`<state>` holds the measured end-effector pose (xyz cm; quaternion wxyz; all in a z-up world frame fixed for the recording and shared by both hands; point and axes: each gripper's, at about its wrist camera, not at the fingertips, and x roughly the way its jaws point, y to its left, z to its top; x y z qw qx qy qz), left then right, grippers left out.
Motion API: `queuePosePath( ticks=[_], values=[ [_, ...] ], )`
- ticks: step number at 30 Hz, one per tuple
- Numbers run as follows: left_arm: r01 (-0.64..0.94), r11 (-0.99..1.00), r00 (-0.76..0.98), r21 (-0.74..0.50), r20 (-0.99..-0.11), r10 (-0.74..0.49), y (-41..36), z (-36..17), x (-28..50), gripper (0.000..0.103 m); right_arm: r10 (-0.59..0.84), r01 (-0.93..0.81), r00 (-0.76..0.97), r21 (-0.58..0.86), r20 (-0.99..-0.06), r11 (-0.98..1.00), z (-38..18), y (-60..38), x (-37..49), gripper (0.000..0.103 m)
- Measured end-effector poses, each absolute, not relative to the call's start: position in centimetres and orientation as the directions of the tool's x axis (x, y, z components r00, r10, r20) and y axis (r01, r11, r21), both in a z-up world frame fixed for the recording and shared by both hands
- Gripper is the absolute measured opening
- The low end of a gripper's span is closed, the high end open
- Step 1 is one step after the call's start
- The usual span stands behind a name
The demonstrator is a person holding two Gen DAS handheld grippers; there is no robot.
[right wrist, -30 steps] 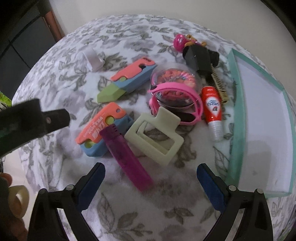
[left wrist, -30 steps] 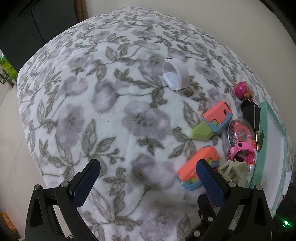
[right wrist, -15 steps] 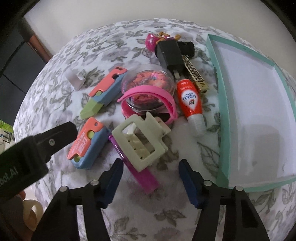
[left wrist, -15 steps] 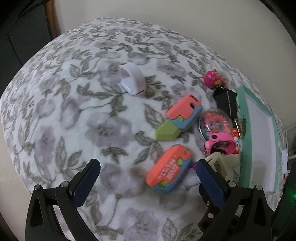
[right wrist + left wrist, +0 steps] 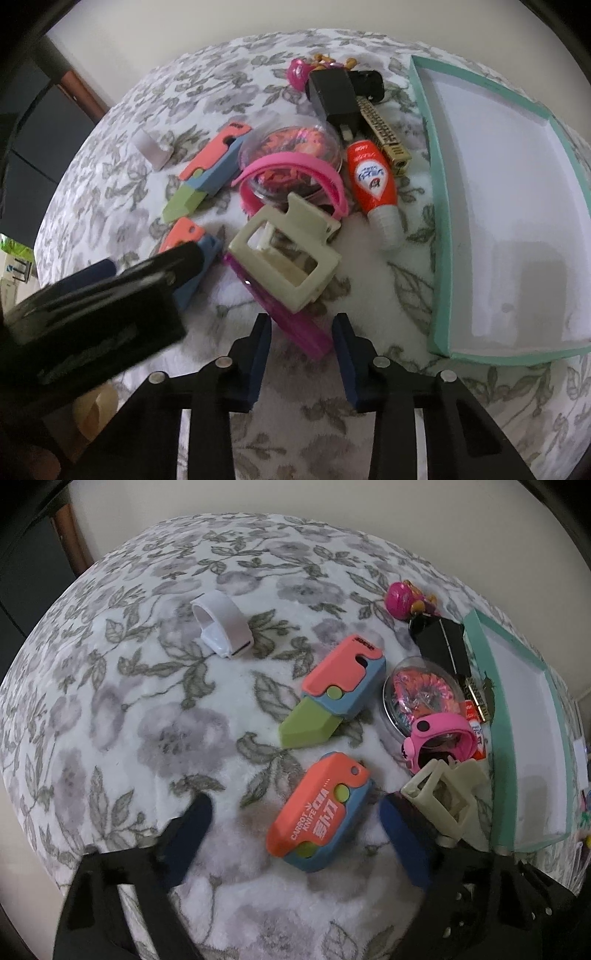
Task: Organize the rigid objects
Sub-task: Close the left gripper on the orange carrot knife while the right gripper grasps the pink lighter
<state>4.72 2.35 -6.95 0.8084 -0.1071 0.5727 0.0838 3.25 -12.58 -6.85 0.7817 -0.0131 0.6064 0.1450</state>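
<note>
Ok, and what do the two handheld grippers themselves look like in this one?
Both are the same build: a black plastic frame with angular struts, carrying two flat dark-blue fingers. The right gripper shows round silver bolt heads along its frame. The left gripper looks matching, though blurred, with small holes in its right-hand strut. No cables or sleeves are visible.

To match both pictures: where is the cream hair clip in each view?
Left wrist: hair clip at lower right, beside the tray.
Right wrist: hair clip at centre, above the right gripper.
Shared landmark: the pink band just behind it.
</note>
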Motion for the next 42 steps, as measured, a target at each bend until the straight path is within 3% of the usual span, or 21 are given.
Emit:
queuePosePath(
  ticks=[6, 8, 10, 18, 36, 42],
  values=[
    [-0.237, 0.968, 0.319, -0.085, -0.948, -0.005, 2.2, -7.5, 5.3, 0.073, 0.260, -0.266, 0.160, 0.213, -0.952, 0.940, -7.1, -12.3, 2.4, 0.033],
    [-0.216, 0.971, 0.327, -0.105, -0.945, -0.029, 1.9, -7.4, 5.4, 0.057, 0.261, -0.272, 0.154, 0.214, -0.953, 0.938, -6.9, -12.2, 2.1, 0.033],
    [-0.200, 0.972, 0.330, -0.123, -0.943, -0.052, 1.7, -7.4, 5.5, 0.050, 0.257, -0.273, 0.156, 0.208, -0.954, 0.939, -7.0, -12.0, 2.2, 0.033],
    [-0.241, 0.962, 0.302, -0.127, -0.952, -0.050, 2.9, -7.4, 4.9, 0.050, 0.239, -0.285, 0.183, 0.181, -0.954, 0.941, -7.3, -10.7, 3.3, 0.033],
    [-0.291, 0.945, 0.284, -0.150, -0.957, -0.064, 4.7, -7.6, 3.6, 0.050, 0.103, -0.397, 0.302, -0.026, -0.948, 0.917, -8.9, -5.4, 4.4, 0.034],
    [-0.287, 0.948, 0.266, -0.134, -0.962, -0.055, 4.3, -8.3, 3.8, 0.054, 0.105, -0.404, 0.300, -0.026, -0.948, 0.914, -8.9, -5.8, 3.3, 0.027]
  ],
)
